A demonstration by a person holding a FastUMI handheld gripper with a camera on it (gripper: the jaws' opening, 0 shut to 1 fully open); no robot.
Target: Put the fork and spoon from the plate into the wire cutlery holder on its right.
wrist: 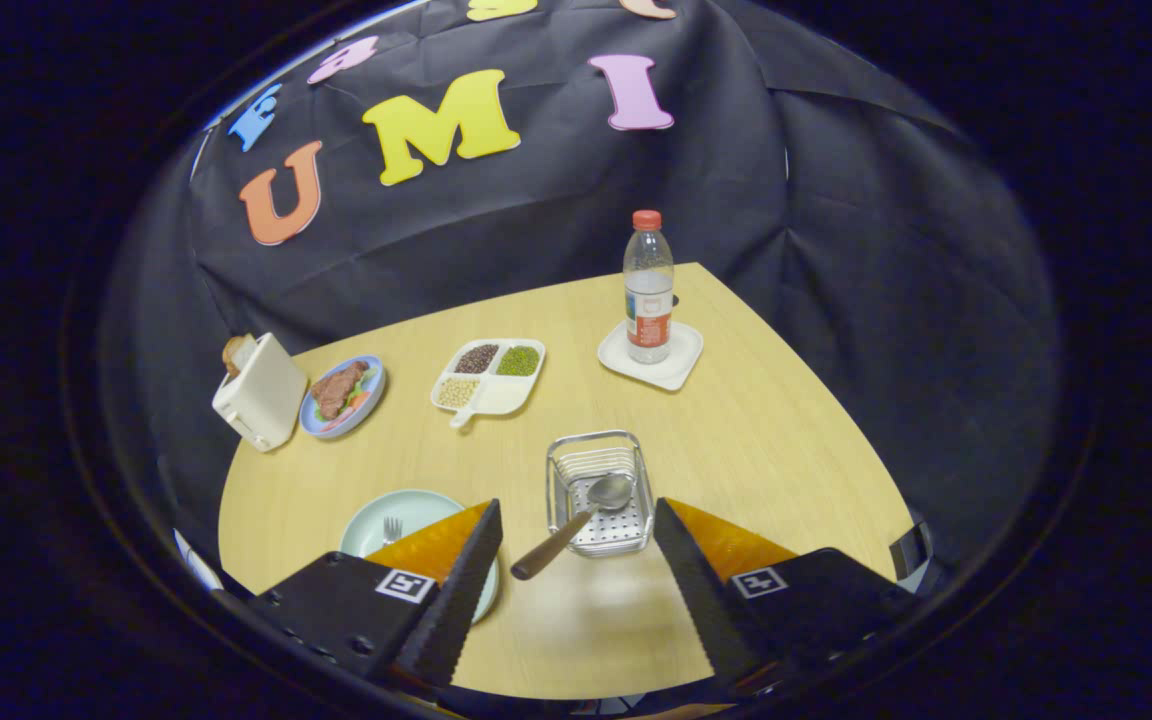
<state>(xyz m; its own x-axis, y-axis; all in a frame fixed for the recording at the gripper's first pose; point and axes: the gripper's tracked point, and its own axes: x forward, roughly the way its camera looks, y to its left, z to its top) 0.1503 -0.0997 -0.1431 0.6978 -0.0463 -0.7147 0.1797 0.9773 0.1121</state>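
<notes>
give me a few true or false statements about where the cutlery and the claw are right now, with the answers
1. The spoon lies in the wire cutlery holder, handle sticking out over its rim. True.
2. The fork is in the holder too. False: it is on the plate, beside the left finger.
3. The claw is open and holds nothing. True.
4. The bottle lies on its side. False: it stands upright on a white tray.
5. The holder sits just ahead of the fingers. True.

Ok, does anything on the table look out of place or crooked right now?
The spoon lies slanted, bowl inside the wire cutlery holder, handle poking over its near rim. The fork remains on the plate. The gripper is open.
</notes>
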